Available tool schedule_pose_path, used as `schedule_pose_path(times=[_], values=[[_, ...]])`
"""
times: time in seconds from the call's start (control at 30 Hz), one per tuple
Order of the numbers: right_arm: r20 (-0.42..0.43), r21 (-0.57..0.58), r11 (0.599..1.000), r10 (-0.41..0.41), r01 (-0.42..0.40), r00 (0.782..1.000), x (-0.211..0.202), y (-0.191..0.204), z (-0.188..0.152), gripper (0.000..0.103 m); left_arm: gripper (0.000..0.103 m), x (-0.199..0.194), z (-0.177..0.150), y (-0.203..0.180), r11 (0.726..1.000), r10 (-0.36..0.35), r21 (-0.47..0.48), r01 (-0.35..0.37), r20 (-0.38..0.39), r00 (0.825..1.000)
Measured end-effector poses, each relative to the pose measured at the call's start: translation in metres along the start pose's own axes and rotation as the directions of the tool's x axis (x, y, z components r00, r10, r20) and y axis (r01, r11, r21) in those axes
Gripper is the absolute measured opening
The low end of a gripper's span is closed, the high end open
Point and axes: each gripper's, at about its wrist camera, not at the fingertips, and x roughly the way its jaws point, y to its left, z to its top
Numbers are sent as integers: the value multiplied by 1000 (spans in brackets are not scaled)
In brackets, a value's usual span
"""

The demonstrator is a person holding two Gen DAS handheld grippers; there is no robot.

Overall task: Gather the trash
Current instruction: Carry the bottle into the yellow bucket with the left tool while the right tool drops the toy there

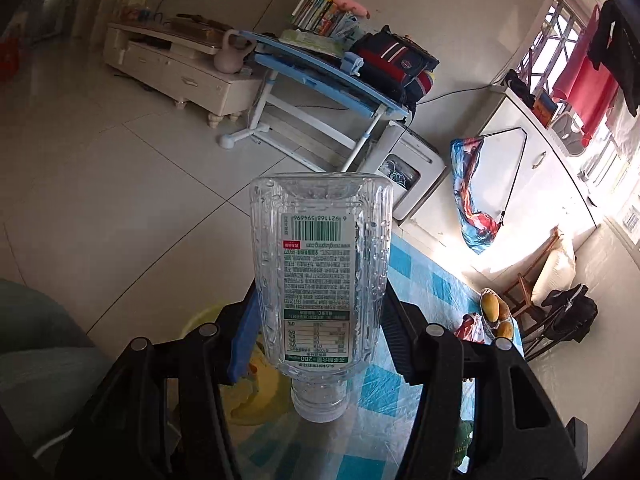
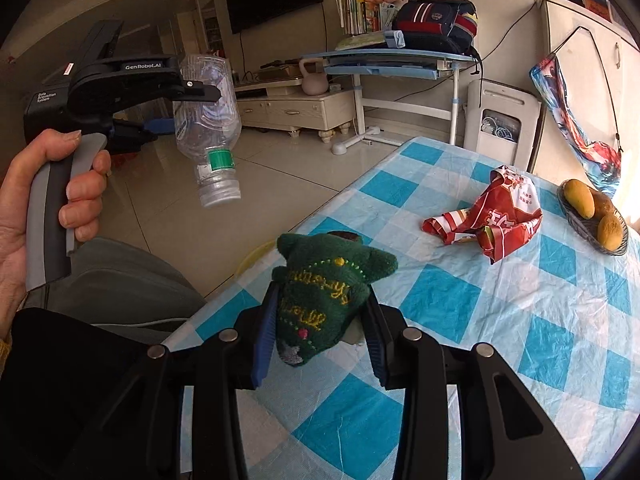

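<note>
Left gripper [image 1: 320, 320] is clamping the bottle [image 1: 320, 264] cap-down off the table's [image 2: 500, 320] near-left corner; slick plastic may slip. Right gripper [image 2: 320, 320] is pinching a green toy [image 2: 320, 300], risking binning it. Wrapper [image 2: 492, 216] is lying mid-table, uncollected.

bottle label [image 1: 316, 272]: barcode "6 921168 594696", "280", seen inverted | left gripper [image 2: 200, 110] body: "GenRobot.AI", "Data Acquisition System" | red snack bag [image 2: 494, 216]: white characters, unreadable | green plush toy [image 2: 324, 300]: yellow stitched lettering, illegible
</note>
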Motion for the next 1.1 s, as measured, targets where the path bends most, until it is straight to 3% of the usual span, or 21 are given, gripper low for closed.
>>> schedule_pose_path(times=[0.07, 0.2, 0.3, 0.5, 0.7, 0.83, 1.0, 1.1], values=[[-5, -1, 1000, 16, -16, 1000, 9, 4, 6, 39, 53, -5, 5, 12, 1000, 1, -19, 0, 27, 1000], [-9, -9, 999, 41, -42, 999, 26, 9, 21, 39, 53, 3, 7, 43, 992, -10, -123, 10, -6, 1000], [-24, -25, 998, 55, -56, 998, 42, 15, 32, 39, 53, 11, 6, 50, 992, 21, -125, -24, -26, 999], [-46, -74, 994, 77, -81, 996, 76, 33, 54, 39, 53, 44, 2, 52, 991, 75, -104, -87, -115, 991], [-54, -99, 992, 69, -74, 996, 119, 42, 85, 40, 58, 76, 0, 70, 966, 109, -211, -152, -202, 973], [-113, -93, 994, 53, -64, 992, 144, 45, 89, 45, 75, 64, 3, 73, 952, 200, -209, -225, -133, 971], [-86, -73, 995, 59, -65, 995, 133, 48, 82, 54, 80, 40, 11, 61, 951, 270, -153, -270, -23, 963], [-65, -87, 994, 58, -63, 996, 115, 50, 72, 55, 86, 25, 15, 44, 952, 295, -110, -287, 56, 954]])
